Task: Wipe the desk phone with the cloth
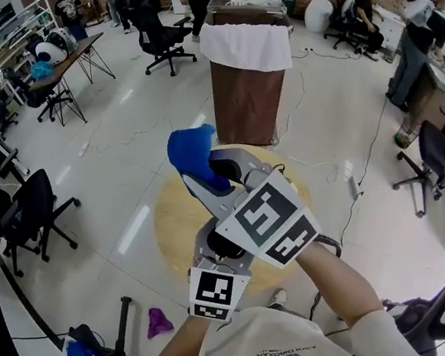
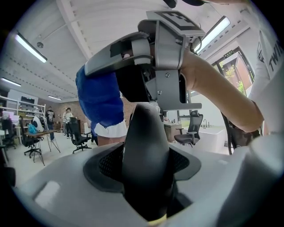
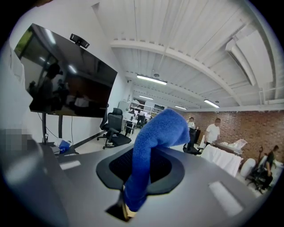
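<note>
My right gripper [image 3: 126,206] is shut on a blue cloth [image 3: 155,142] that stands up from between its jaws. In the head view the right gripper [image 1: 202,180] reaches forward with the cloth [image 1: 192,154] bunched at its tip. My left gripper [image 2: 146,195] is closed on a black phone handset [image 2: 146,159] that rises upright between its jaws. Its marker cube [image 1: 218,291] shows low in the head view, just under the right gripper. From the left gripper view, the right gripper and the cloth [image 2: 100,99] hang right above the handset's top. The phone's base is in no view.
Below my hands is a round tan surface [image 1: 175,222] on a pale floor. A brown cabinet [image 1: 247,98] draped in white stands ahead. Office chairs [image 1: 36,215] are at the left and right. A purple rag [image 1: 156,322] lies on the floor, and people stand far back.
</note>
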Motion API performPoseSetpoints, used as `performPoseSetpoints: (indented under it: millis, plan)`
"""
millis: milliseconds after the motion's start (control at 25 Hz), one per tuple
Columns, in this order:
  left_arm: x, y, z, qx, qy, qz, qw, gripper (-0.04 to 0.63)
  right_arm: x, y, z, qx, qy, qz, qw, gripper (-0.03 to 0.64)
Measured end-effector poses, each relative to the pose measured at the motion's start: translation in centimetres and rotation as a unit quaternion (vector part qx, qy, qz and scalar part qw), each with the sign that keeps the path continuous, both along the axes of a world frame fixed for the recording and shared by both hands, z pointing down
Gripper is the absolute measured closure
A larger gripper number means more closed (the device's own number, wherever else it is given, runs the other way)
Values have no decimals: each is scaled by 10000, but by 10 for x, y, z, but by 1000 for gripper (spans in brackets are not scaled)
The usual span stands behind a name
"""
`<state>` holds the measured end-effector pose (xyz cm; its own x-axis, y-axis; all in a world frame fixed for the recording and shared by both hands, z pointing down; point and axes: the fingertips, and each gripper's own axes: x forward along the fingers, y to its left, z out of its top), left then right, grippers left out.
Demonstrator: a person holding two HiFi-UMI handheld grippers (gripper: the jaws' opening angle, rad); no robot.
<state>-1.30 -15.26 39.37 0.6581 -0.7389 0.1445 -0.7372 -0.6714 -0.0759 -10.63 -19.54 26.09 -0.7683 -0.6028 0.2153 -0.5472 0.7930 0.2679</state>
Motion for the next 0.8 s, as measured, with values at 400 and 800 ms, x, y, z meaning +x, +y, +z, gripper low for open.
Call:
performPoseSetpoints:
  millis: [400,800]
  plan:
    - [-4,-3,6,-94,-35,-87,9999,325,-24,25,29,-176,306,-347,9988,555]
    - [-12,-7,17,-413,145,-136,9989,325,-2,15,10,-88,-280,-106,9995,555]
